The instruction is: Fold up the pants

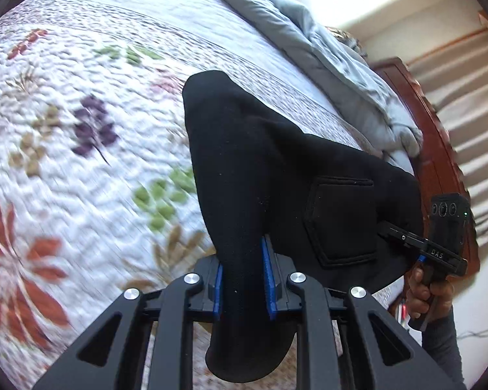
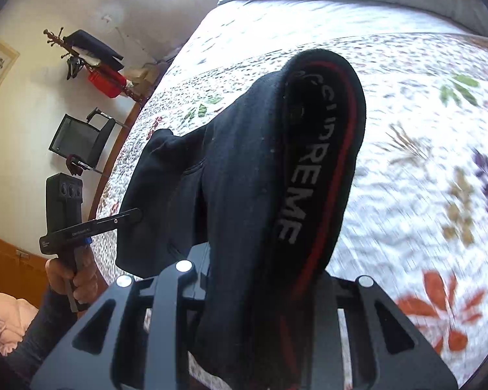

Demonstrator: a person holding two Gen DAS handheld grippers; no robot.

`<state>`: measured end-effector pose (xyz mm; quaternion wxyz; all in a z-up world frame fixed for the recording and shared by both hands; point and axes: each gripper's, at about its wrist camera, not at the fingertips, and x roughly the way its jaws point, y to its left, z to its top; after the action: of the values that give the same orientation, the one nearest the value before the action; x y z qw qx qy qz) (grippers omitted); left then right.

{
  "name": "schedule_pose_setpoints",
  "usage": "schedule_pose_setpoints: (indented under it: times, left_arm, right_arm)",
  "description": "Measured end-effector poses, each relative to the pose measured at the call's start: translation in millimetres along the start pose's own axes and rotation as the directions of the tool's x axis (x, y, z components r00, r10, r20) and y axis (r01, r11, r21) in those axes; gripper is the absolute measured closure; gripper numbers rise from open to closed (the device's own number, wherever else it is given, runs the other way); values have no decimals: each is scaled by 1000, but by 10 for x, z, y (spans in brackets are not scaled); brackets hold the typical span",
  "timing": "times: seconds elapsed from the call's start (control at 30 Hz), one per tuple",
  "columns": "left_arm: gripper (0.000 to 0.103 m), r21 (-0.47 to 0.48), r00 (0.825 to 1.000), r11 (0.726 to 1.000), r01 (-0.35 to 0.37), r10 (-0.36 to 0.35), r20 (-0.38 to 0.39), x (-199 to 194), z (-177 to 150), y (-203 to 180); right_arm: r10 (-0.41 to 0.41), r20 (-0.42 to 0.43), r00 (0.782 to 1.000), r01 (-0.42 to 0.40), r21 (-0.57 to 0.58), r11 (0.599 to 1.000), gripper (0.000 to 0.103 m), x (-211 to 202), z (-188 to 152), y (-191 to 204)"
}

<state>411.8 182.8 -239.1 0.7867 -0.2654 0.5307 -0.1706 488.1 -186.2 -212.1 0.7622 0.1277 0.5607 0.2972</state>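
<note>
Nearest, the left gripper [image 1: 244,279] pinches a bunched fold of the black pants [image 1: 276,169], pads tight on cloth; the right gripper [image 2: 244,292] clamps the waistband [image 2: 312,169], seemingly holding the garment spread above the quilted bed [image 1: 81,97] for laying flat.

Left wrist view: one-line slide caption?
Left gripper clamps black pants lifted over floral quilt; right gripper grips the far edge.

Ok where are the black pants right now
Centre of both wrist views: the black pants hang between the left gripper and right gripper, lifted above the floral quilt.
</note>
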Motion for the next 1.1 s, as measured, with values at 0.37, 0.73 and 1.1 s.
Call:
schedule_pose_setpoints:
  times: [0.37, 0.73, 1.1]
  left_arm:
    - [83, -93, 992, 992, -84, 75, -99, 527, 350, 749]
    - [76, -106, 995, 993, -56, 47, -84, 587, 313, 842]
    - [61, -12, 966, 992, -129, 128, 225, -328, 599, 386]
  right_arm:
    - [12, -112, 994, -5, 61, 998, 76, 1092, 316, -178]
    - [55, -124, 991, -35, 155, 987, 59, 1161, 206, -445]
    - [26, 190, 981, -52, 134, 990, 68, 49, 479, -372]
